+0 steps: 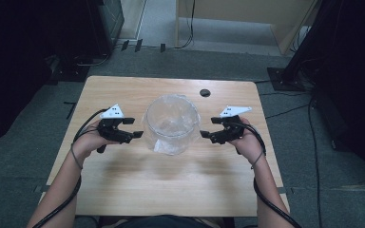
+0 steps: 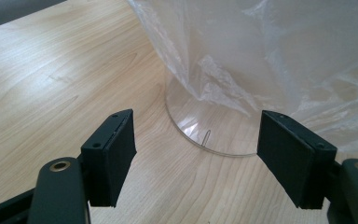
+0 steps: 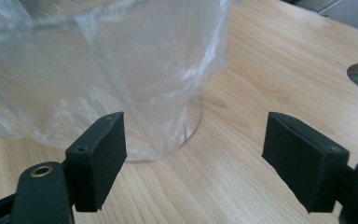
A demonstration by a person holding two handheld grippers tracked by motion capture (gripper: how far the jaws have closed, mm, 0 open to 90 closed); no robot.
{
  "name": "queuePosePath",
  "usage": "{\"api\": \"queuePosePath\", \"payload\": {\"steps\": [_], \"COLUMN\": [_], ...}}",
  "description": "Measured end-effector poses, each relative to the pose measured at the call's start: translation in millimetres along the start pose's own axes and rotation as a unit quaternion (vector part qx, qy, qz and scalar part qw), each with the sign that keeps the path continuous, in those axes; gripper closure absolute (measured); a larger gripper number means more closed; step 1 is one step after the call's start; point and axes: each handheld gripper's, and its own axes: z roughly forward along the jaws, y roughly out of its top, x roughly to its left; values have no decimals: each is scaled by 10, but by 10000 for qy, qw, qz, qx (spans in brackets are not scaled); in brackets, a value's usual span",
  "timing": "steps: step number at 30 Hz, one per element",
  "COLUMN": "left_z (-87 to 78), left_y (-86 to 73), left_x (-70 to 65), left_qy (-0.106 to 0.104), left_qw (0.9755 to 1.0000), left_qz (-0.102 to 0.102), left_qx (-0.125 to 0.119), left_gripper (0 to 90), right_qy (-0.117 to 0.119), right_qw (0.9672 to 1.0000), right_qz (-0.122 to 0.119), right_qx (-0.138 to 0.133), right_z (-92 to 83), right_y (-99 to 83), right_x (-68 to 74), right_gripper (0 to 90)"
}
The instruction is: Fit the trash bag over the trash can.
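**Approach to the bag-lined bin from both sides**

Wooden tabletop (image 1: 123, 190), with a clear round bin (image 1: 171, 126) at mid-tabletop, a little toward the far half. Thin clear plastic bag (image 1: 168, 142) inside the bin, folded over the rim and hanging crumpled down the outer wall, almost to the base on the near side. Dark round cable hole (image 1: 205, 92) in the tabletop beyond the bin, well apart from the work.

Left tongs (image 1: 134, 129) just beside the bin's left wall, right tongs (image 1: 207, 128) just beside its right wall, both near but apart from the plastic. Both pairs spread wide, nothing between the pads: from the left gripper view, bin base (image 2: 205, 135) and hanging film (image 2: 223, 88) ahead of open tongs (image 2: 198, 156); from the right gripper view, bag folds (image 3: 98, 93) close above the left pad, tongs (image 3: 196, 156) still empty.

Likely step: a pinch on the bag's hanging edge at each side.

- Best aimed at the loose film only, not the hard wall behind.
- Better level and matched on both sides, to stop the light bin tipping or sliding.
- Slow closing advised: thin film, easily torn or slipped.
- Lift, if any, straight up and even.
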Motion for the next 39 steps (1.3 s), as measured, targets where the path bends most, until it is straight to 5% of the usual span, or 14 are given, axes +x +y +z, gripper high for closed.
{"api": "queuePosePath", "payload": {"steps": [13,39], "left_z": [53,331], "left_y": [-165,-454], "left_x": [113,257], "left_qy": [139,269], "left_qw": [9998,9989], "left_qz": [-100,-305], "left_qx": [53,232], "left_gripper": [271,257], "right_qy": [-287,-532], "right_qw": [9992,9958], "right_qz": [241,152], "right_qx": [111,724], "right_z": [207,544], "right_y": [-228,-499], "right_x": [-91,-232], "right_gripper": [214,208]}}
